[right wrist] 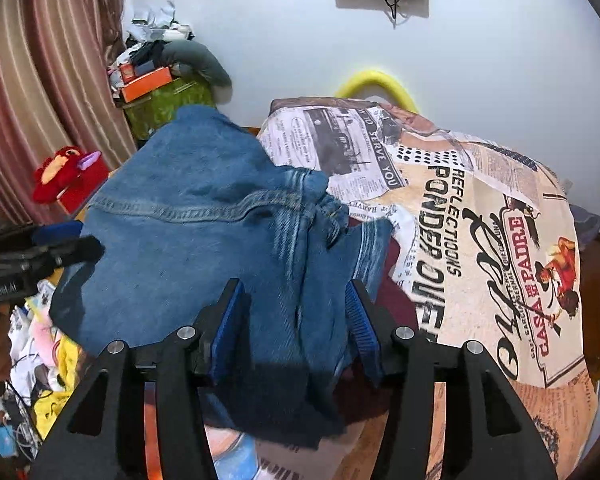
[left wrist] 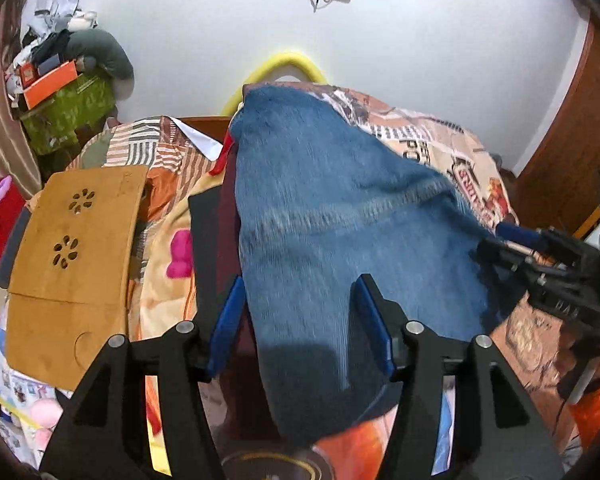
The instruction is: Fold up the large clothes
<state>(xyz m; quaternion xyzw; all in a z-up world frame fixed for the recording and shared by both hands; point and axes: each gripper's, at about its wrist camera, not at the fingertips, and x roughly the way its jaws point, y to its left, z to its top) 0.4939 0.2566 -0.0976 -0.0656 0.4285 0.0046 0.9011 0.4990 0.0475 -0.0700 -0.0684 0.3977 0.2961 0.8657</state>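
Blue denim jeans lay folded on the bed, on top of a dark maroon garment whose edge showed along their left side. Under both was a bedspread printed like old newspaper, with large black lettering.

Left gripper: jaws parted to a middling width, blue pads standing either side of the near end of the jeans. Denim sat between the pads, but they did not press on it; nothing held.

Right gripper: likewise half open, pads straddling a bunched, seamed part of the jeans without clamping. In the left wrist view the same gripper appeared at the right edge of the denim.

Jeans in the right wrist view: a stitched seam ran across the upper layer, with folds gathered toward the right.

Surroundings: a wooden lap tray with flower-shaped cutouts lay to the left on the bed. A yellow curved tube stood at the far end against the white wall. A red plush toy sat by the striped curtain
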